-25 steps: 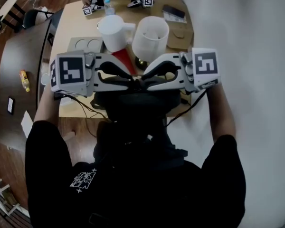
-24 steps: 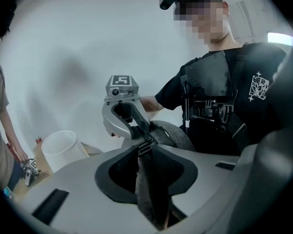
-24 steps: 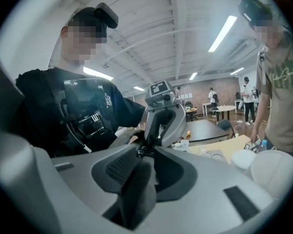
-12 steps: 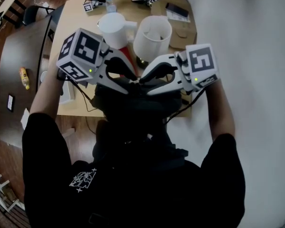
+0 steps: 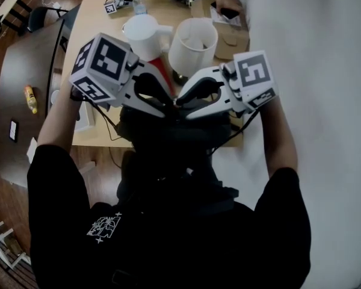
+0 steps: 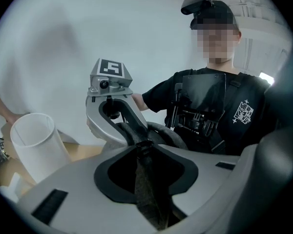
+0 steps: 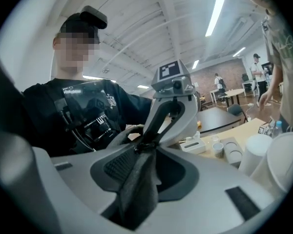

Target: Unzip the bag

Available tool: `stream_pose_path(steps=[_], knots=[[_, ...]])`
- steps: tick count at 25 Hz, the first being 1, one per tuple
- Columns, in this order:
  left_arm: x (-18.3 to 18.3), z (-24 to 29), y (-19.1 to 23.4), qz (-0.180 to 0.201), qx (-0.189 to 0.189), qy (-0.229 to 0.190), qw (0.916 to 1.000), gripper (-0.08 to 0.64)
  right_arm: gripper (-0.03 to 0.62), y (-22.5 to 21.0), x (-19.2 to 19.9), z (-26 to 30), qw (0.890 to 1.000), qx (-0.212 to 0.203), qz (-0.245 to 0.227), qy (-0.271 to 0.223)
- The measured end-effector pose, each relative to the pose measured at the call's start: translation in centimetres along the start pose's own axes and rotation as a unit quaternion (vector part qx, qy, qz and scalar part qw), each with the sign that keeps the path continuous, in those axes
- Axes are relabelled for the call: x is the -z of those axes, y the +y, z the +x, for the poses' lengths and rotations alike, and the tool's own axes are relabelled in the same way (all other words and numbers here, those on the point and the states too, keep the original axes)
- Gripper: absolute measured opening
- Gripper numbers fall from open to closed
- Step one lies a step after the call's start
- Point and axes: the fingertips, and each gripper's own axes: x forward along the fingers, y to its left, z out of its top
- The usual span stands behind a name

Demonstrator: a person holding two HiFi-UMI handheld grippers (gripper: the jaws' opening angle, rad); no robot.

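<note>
Grey bag [image 5: 168, 138] | left gripper [image 5: 166, 108]: jaws just tightened on it | right gripper [image 5: 183, 103]: jaws just eased, pinching it

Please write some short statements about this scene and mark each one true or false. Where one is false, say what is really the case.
1. Fabric of the bag lies between the jaws of the left gripper. True; those jaws have just been closing.
2. The right gripper holds the white jug. False: bag fabric is between its jaws, which have just been opening, and the jug stands on the table.
3. The jug and a white tub stand side by side on the table. True.
4. The bag lies at the table's far end. False: it is close in front of the person, under the tips of both grippers.
</note>
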Motion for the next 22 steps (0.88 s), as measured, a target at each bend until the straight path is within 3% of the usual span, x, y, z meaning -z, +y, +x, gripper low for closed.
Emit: stream_pose_path(steps=[8, 11, 18, 22], knots=[[-0.5, 0.2, -0.4, 0.018, -0.016, 0.011, 0.9996, 0.071, 0.167, 0.5, -0.4, 0.5, 0.998, -0.058, 0.036, -0.006], [-0.4, 0.4, -0.3, 0.017, -0.027, 0.017, 0.9993, 0.071, 0.169, 0.4, -0.2, 0.6, 0.997, -0.060, 0.049, -0.005], [-0.6, 0.4, -0.7, 0.039, -0.046, 0.024, 0.9979, 0.063, 0.134, 0.0, -0.1, 1.6, 0.990, -0.077, 0.102, 0.053], [-0.6, 0.6, -1.1, 0.048, -0.046, 0.024, 0.9975, 0.054, 0.083, 0.5, -0.4, 1.8, 0.992, -0.075, 0.069, 0.070]])
